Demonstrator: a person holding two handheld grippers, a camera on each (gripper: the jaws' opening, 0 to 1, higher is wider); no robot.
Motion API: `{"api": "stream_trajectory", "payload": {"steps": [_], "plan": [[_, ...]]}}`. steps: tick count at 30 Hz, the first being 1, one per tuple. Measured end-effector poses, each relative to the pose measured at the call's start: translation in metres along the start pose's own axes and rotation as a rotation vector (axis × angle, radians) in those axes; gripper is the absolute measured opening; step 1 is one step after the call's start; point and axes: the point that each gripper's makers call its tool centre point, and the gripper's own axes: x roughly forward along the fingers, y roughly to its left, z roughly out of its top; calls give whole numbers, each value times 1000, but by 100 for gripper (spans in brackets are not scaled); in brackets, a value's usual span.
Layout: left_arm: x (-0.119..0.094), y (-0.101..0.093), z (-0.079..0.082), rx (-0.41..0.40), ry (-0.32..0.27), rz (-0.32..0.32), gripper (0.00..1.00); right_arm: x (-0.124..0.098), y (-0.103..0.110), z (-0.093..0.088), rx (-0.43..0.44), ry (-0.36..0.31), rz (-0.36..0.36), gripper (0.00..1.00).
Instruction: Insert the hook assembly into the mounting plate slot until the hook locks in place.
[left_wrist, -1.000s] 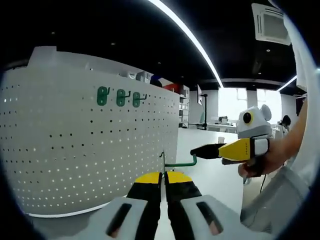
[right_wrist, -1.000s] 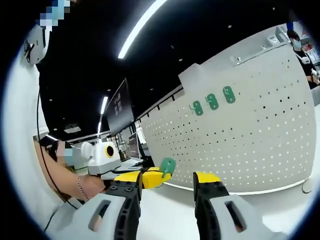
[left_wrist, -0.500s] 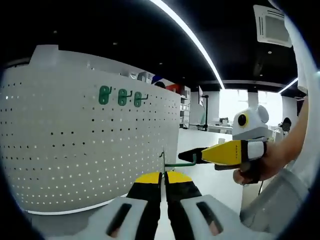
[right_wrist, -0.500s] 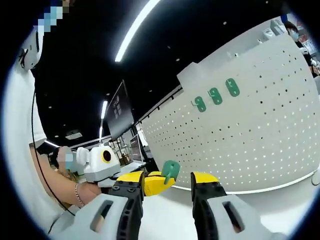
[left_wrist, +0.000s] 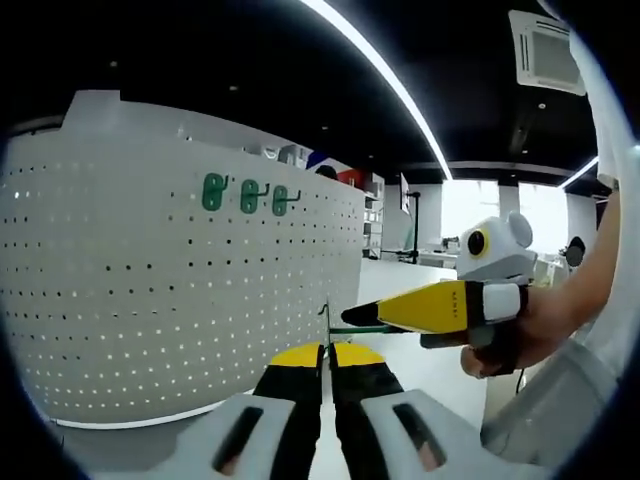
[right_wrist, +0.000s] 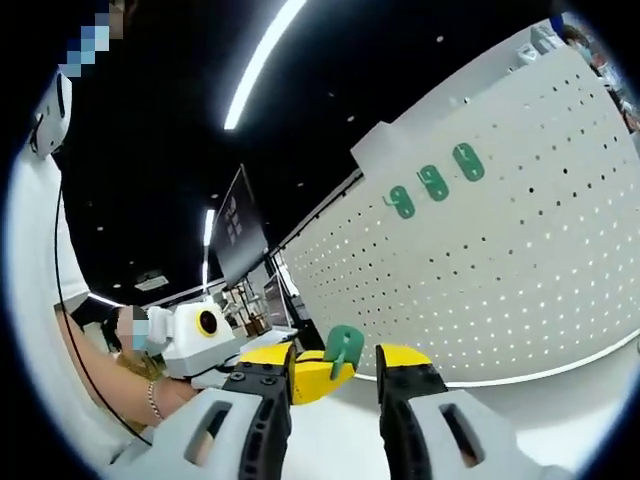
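A green hook (left_wrist: 326, 318) stands edge-on in my left gripper (left_wrist: 327, 350), which is shut on its flat plate; its thin rod (left_wrist: 356, 327) points right. My right gripper (left_wrist: 362, 315) reaches in from the right, its yellow jaws alongside the rod's outer end. In the right gripper view the hook's green plate (right_wrist: 346, 345) sits between the spread jaws of my right gripper (right_wrist: 337, 358), held from the left by the left gripper (right_wrist: 312, 366). Behind stands the white perforated mounting plate (left_wrist: 150, 300), also (right_wrist: 500, 270).
Three green hooks (left_wrist: 245, 195) hang in a row high on the plate, also (right_wrist: 433, 182). A person's hand (left_wrist: 530, 330) grips the right gripper; an arm (right_wrist: 150, 385) holds the left one. White tabletop (left_wrist: 430, 350) runs below, office desks behind.
My right gripper has moved left along the hook's rod, from beyond its tip to over its outer end. The left gripper has kept still, holding the hook.
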Motion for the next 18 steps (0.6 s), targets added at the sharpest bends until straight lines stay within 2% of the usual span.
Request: {"api": "stream_trajectory", "payload": {"steps": [15,18], "plan": [[1,-2,0,4,1,2,2,5,0,-8,3,40,-11,13],[1,-3,-1,12,6,3,2,6,2,-10,-30,57,-11,10]]}}
